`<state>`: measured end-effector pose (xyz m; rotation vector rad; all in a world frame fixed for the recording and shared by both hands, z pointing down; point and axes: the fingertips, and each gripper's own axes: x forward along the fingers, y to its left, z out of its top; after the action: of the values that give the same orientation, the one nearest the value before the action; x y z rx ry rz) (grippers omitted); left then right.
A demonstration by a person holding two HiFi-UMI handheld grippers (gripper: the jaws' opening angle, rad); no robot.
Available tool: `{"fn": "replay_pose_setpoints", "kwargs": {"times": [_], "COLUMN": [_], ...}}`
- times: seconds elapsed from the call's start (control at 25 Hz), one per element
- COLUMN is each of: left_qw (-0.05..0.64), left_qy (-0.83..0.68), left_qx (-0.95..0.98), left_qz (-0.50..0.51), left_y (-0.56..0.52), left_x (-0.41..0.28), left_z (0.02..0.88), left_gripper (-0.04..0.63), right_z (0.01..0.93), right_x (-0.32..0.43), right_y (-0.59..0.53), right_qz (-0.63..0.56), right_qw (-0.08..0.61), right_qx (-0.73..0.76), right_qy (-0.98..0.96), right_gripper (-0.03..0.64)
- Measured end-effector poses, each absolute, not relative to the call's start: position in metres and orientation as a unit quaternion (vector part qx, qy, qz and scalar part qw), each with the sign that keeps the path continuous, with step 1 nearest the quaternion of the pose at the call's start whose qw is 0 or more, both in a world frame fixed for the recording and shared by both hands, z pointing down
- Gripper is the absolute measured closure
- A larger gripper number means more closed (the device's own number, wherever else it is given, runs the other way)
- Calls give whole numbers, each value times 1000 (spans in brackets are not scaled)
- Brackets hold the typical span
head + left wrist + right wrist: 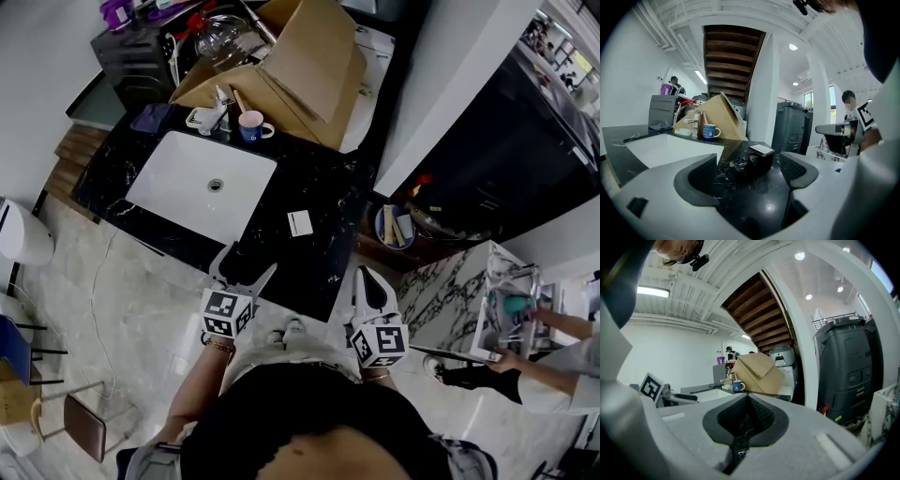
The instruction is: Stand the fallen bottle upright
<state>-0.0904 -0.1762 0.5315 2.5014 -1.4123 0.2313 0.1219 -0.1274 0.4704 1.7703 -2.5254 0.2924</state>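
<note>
The person is holding the left gripper [246,265] [747,176] low over the near edge of the black white-veined marble counter [328,192] [754,206], with its jaws spread wide and gripping nothing. Straight ahead of them, apart from both pads, the black bottle with a white label [300,222] [754,161] is lying on its side on the counter, beside the white rectangular sink [178,197] [661,147], whose basin is showing bare. The right gripper [368,281] [746,420] is hovering off the counter's near corner, its jaws drawn together to a thin slit with nothing between them. Past the sink, a blue mug with a white handle [251,126] [709,131] [737,386] is standing upright; its contents are not showing. Behind it, a large brown cardboard box [309,66] [719,119] [759,369] is resting with its flaps open. At the far right, another person is holding a white wire basket [492,323] with something teal inside.
</note>
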Motion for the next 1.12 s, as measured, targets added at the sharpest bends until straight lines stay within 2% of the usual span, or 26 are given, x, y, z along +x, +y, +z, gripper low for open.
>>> {"fn": "replay_pose_setpoints", "kwargs": {"times": [0.52, 0.8, 0.84, 0.92, 0.96, 1.12], "left_qw": [61, 98, 100, 98, 97, 101], "left_qy": [-331, -259, -253, -244, -239, -226], "left_qx": [915, 930, 932, 932, 932, 934], "left_qz": [223, 241, 242, 250, 254, 257], "left_y": [-230, -231, -232, -234, -235, -237], "left_x": [-69, -60, -61, -63, -63, -62], "left_z": [572, 592, 593, 595, 596, 596], "left_gripper": [192, 195, 206, 322, 351, 354], "right_z": [475, 476, 476, 477, 477, 477], "right_x": [140, 142, 142, 141, 141, 142], "right_y": [-164, -175, -175, -177, -178, -181], "right_qz": [102, 104, 104, 105, 105, 108], "right_qw": [23, 23, 23, 24, 24, 23], "right_qx": [567, 567, 567, 567, 567, 568], "right_qy": [-817, -817, -817, -817, -816, -816], "right_gripper": [612, 612, 612, 612, 612, 612]}}
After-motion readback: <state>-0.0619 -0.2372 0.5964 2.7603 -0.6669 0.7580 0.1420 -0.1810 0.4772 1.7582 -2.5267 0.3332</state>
